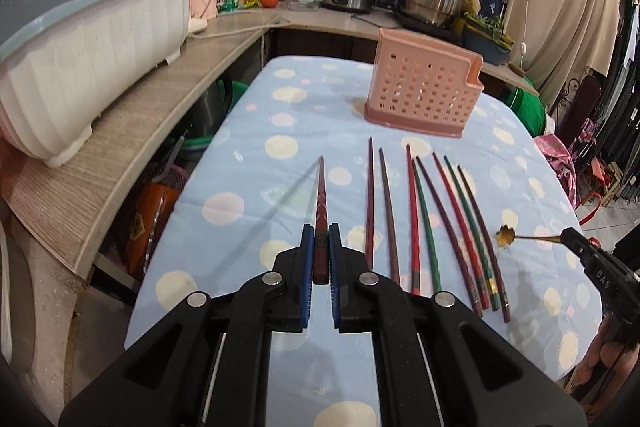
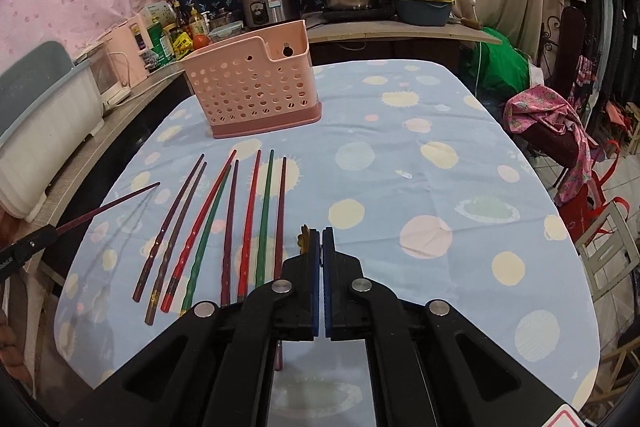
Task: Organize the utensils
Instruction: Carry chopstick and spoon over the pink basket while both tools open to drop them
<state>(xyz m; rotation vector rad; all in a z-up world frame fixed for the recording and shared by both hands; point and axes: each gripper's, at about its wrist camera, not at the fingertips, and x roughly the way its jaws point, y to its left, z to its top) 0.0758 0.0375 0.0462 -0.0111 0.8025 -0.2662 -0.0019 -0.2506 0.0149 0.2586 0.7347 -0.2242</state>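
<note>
My left gripper [image 1: 321, 247] jaws clamp a stiff, slick chopstick [image 1: 321, 203] near its butt; my right gripper [image 2: 322, 247] jaws pinch a light spoon [image 1: 505, 235].

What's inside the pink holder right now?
Nothing shows through the holes or over the rim of the pink holder; its floor is hidden by the walls. Eight chopsticks lie on the tablecloth.

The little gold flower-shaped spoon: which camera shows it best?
The left wrist view. There the gold spoon shows its whole flower bowl and thin handle, held out by the right hand-held gripper. The right wrist view shows only its tip peeking beside that gripper's own fingers.
</note>
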